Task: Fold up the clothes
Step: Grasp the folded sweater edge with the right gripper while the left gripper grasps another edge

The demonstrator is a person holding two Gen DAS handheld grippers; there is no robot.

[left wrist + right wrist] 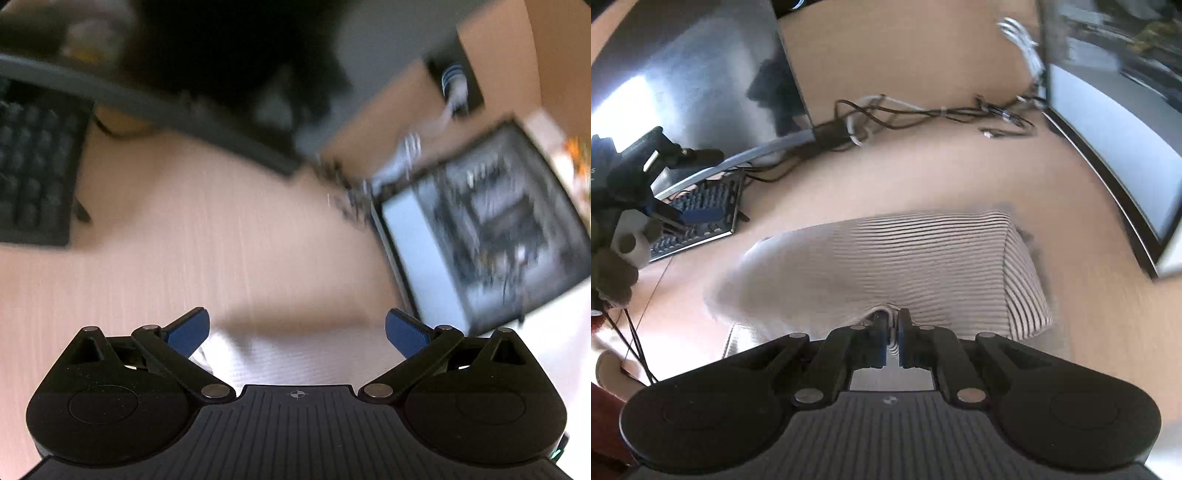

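A white garment with thin dark stripes lies on the light wooden desk, folded into a rough block. My right gripper is shut on its near edge, and the cloth is pinched between the blue pads. My left gripper is open and empty, with its blue pads wide apart above the desk. A pale patch of the same cloth shows just below it. The left gripper also shows at the far left of the right wrist view, over the keyboard.
A black keyboard lies at the left. A monitor stands at the right and also shows in the right wrist view. A second screen and a tangle of cables sit at the back. The left wrist view is blurred.
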